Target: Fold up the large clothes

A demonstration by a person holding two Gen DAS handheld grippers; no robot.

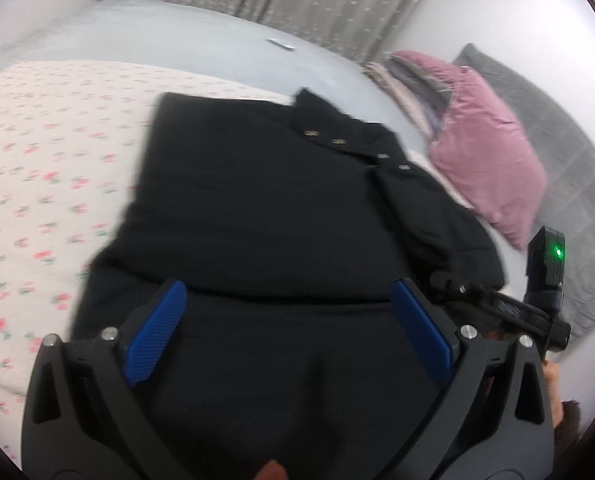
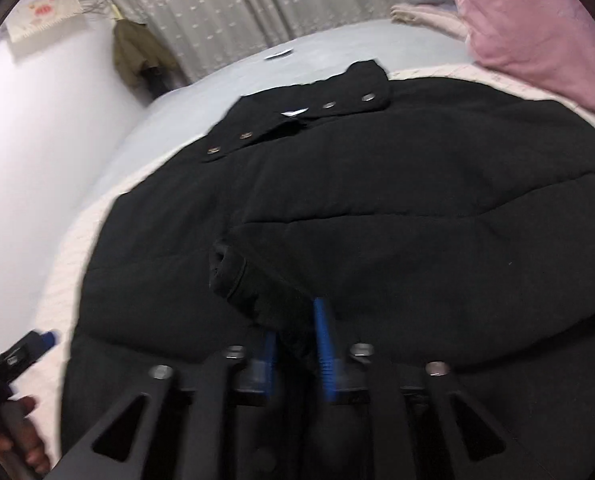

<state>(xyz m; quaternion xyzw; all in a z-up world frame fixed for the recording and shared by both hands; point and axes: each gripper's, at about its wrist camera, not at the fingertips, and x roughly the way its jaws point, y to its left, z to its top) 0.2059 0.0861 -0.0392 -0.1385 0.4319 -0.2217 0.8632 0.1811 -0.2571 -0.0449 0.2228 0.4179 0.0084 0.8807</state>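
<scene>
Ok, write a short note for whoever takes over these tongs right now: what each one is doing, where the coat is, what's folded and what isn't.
Left tongs: open, empty, over the near hem of the black coat.
Right tongs: partly open, with the sleeve between the pads; a firm grip can't be confirmed.
The coat lies flat on the floral sheet, collar toward the curtain, pink cushion beside it.
Done: one sleeve is laid across the body.
Left: let go of the sleeve, then fold the body.

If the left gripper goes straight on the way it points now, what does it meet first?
Most likely the black coat: the left gripper points down at its padded body, jaws open and empty. How near is unclear.
</scene>
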